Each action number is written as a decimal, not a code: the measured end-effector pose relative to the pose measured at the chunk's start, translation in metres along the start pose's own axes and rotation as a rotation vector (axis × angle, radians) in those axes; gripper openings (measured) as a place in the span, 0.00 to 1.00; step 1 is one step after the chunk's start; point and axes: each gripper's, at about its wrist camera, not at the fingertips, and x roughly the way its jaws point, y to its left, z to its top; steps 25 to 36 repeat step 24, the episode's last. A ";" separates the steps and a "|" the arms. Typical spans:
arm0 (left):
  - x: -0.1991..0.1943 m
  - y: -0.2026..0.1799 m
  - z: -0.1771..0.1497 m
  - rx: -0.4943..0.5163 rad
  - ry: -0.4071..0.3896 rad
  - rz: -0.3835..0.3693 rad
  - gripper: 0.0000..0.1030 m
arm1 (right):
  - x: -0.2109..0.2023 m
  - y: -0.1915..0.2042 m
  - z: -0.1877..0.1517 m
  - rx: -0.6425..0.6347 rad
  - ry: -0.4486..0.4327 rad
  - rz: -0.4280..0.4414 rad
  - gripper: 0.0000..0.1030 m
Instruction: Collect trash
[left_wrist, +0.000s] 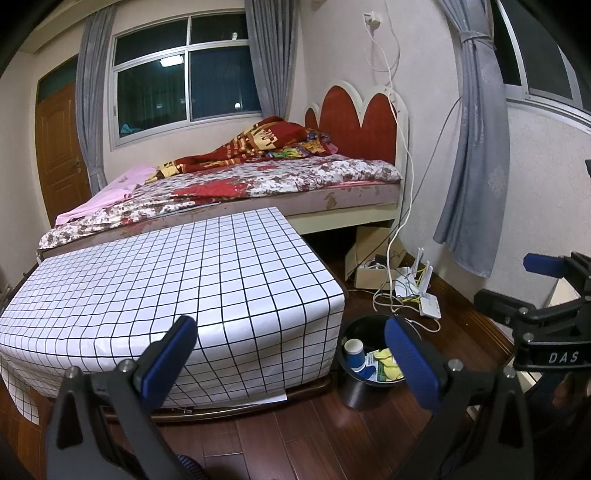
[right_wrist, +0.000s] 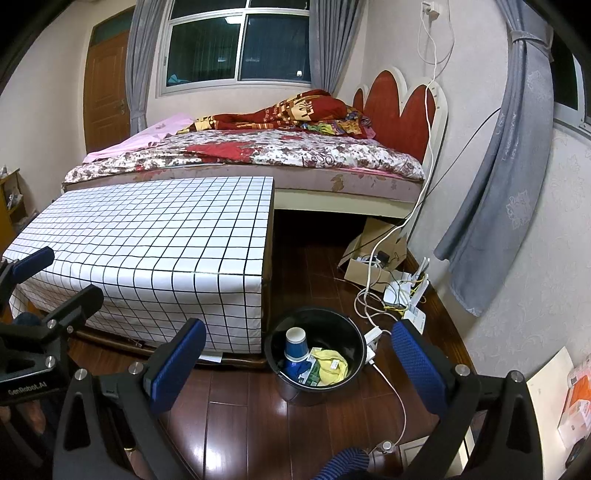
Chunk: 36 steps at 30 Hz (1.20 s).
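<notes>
Dark polished wood flooring (left_wrist: 295, 435) fills the lower part of the left wrist view, where the left gripper (left_wrist: 291, 362) hangs with its blue-padded fingers (left_wrist: 168, 363) spread wide and nothing between them. Just right of a low table draped in a white cloth with a black grid (left_wrist: 166, 288) stands a round black plastic trash bin (left_wrist: 364, 387) on the floor. Inside it lie an upturned blue and white paper cup (left_wrist: 354, 354), a crumpled yellow rag (left_wrist: 388, 363) and some printed packaging, partly hidden behind the right-hand finger. Beyond the bin, white cables (left_wrist: 391, 295) and a white router (left_wrist: 424, 291) sit near the wall, beside a wooden bed with a red scalloped headboard (left_wrist: 354, 122). The right gripper (left_wrist: 546, 310) shows at the right edge; from here I cannot tell how its jaws stand.

From the right wrist view, the right gripper (right_wrist: 299, 362) also hovers with its jaws wide apart, holding nothing. The bin (right_wrist: 317, 384) stands on the floor between its fingers as seen, close to the table's near corner (right_wrist: 258, 295). The cup (right_wrist: 295, 345) rests at the left inside, touching the yellow rag (right_wrist: 332, 365) and green-printed wrapper (right_wrist: 312, 374). A white power strip (right_wrist: 371, 339) lies just beside the bin's right rim.
</notes>
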 end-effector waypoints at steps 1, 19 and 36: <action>0.000 0.000 0.000 0.000 0.000 -0.002 0.99 | 0.000 0.000 0.000 0.000 0.000 0.000 0.99; -0.004 -0.002 0.000 0.015 -0.024 0.016 0.99 | 0.000 0.002 -0.001 0.001 0.002 0.003 0.99; -0.003 -0.002 0.001 0.017 -0.020 -0.008 0.99 | 0.000 0.002 -0.001 0.001 0.001 0.003 0.99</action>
